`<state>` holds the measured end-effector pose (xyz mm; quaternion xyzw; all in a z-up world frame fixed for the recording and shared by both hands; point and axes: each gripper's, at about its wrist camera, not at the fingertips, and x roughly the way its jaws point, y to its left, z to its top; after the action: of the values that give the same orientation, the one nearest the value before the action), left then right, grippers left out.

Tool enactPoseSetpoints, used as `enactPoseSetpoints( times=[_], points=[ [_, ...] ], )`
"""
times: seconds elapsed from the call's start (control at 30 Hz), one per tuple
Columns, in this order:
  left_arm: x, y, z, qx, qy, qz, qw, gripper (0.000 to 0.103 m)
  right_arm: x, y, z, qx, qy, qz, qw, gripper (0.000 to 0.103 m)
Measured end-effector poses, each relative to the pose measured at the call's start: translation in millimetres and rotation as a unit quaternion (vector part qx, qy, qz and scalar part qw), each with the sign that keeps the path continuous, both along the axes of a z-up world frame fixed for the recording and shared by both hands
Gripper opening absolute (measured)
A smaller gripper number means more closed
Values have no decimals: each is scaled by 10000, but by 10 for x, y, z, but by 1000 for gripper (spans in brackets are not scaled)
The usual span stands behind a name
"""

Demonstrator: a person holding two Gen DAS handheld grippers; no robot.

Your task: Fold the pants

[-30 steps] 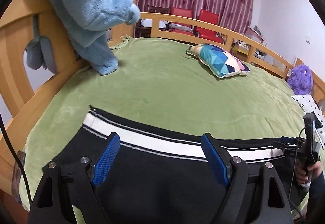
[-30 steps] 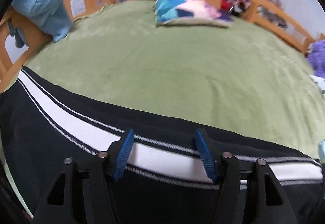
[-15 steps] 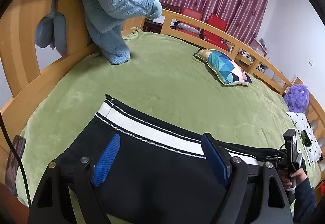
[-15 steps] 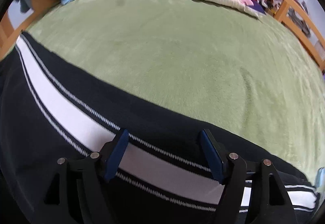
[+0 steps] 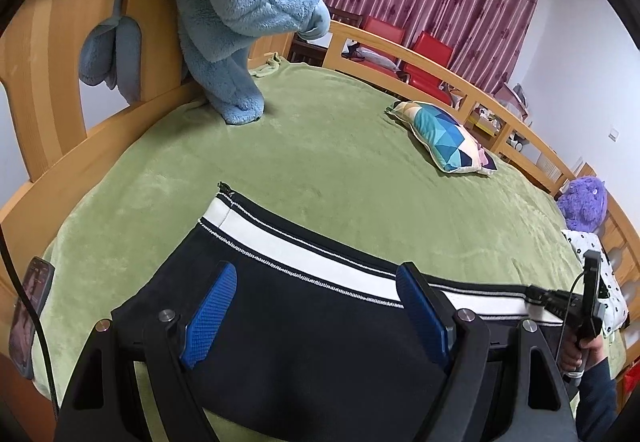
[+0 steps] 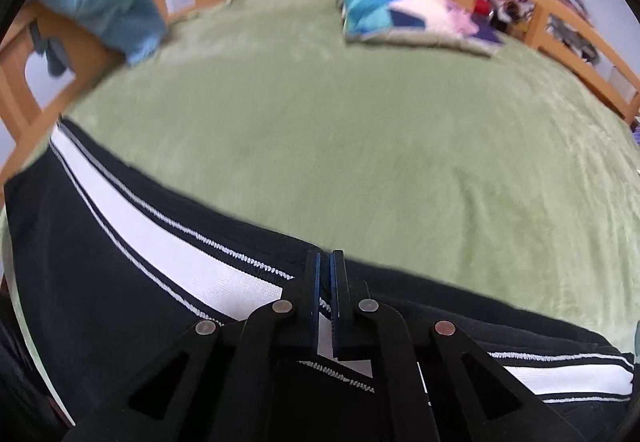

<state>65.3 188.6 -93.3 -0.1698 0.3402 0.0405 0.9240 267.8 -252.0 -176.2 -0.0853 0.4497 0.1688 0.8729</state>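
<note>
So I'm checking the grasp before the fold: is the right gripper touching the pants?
Touching. In the right wrist view the right gripper is shut, pinching the pants at the white stripe between its pads.

No text, label, brand or number can be read anywhere in either view; the screen of the phone [image 5: 30, 316] at the bed's edge is lit, but too small and distorted to make out.

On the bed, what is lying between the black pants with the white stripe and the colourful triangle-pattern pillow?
Nothing: only bare green blanket separates the black pants from the triangle-pattern pillow. Both wrist views show this.
</note>
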Motion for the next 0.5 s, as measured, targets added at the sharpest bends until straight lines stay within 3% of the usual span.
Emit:
enactPoseSetpoints(
  times=[0.13,0.23,0.27,0.33,0.4,0.47,0.5],
  points=[
    [-9,-11,-5,85,25,9,10000,81,106,66,-172,-112,183,-281,9994,6],
    [-1,3,-38,261,92,81,9996,81,180,220,-510,-666,420,-413,9960,11],
    [8,21,-61,302,144,98,9994,81,119,256,-489,-729,180,-468,9961,12],
    [21,96,-116,333,272,145,9990,81,53,288,-405,-817,125,-562,9950,16],
    [18,181,-154,326,370,206,9986,81,-51,227,-215,-449,149,-768,9959,17],
    [-17,262,-183,347,410,267,9982,81,-186,160,-14,-175,42,-957,9952,25],
    [-51,318,-204,417,428,326,9977,81,-284,140,101,-74,-70,-1021,9947,36]
  ],
)
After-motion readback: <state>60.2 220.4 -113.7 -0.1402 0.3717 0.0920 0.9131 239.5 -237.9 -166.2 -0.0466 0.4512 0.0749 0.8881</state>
